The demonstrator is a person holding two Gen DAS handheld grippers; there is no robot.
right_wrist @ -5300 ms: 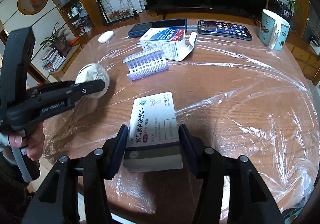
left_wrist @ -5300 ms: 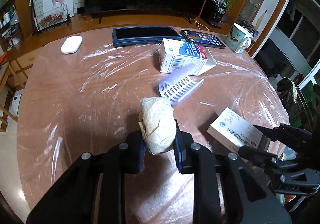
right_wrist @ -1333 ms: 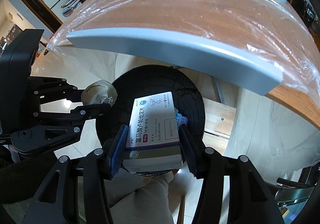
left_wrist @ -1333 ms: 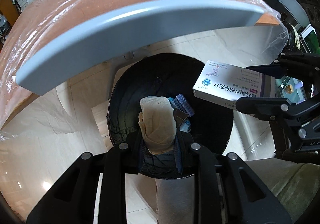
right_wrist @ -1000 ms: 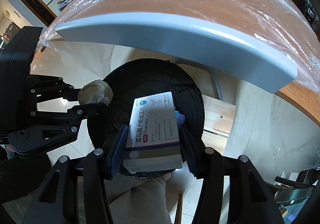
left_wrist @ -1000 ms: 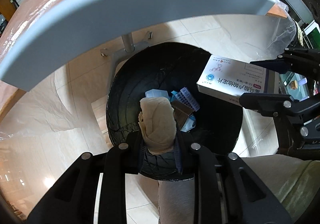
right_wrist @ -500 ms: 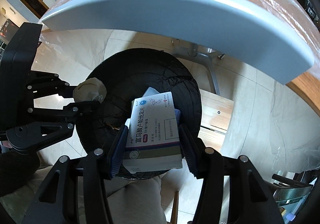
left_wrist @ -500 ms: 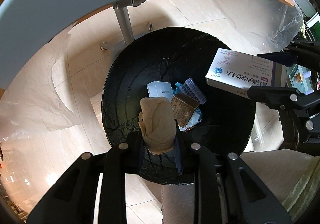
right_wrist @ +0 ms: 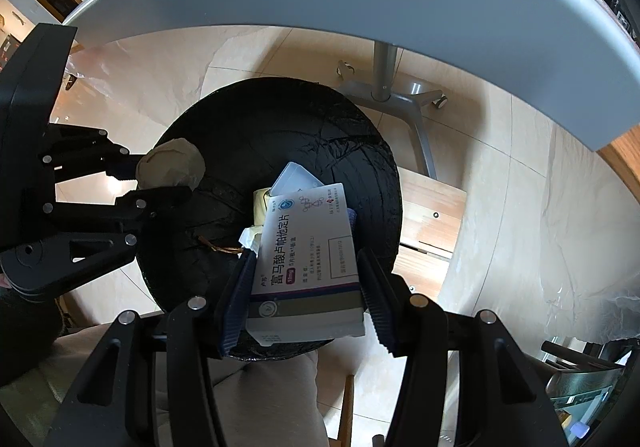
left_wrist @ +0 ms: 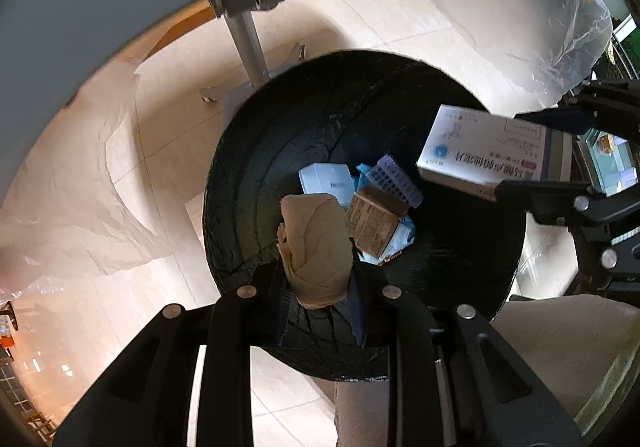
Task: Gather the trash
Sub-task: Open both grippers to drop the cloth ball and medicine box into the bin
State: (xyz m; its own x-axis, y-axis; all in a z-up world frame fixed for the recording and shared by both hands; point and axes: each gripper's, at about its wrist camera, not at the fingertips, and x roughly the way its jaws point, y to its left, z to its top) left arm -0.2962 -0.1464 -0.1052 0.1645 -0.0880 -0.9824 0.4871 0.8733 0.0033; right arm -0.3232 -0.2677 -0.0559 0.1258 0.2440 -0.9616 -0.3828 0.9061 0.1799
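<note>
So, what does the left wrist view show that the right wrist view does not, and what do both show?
Only the left wrist view shows the purple tray and the brown carton lying in the bin. Only the right wrist view shows the wheeled table base. Both show the black bin, the paper wad between the opening jaws of the left hand-held gripper, and the medicine box clamped in the right hand-held gripper.

Both tools are matte black, angular frames with silver round screw heads along the arms; left tool (left_wrist: 318, 287), right tool (right_wrist: 306, 295). Ribbed dark-blue pads (right_wrist: 236, 299) line the fingers. Beige trousers (right_wrist: 248, 399) cover the person's legs.
</note>
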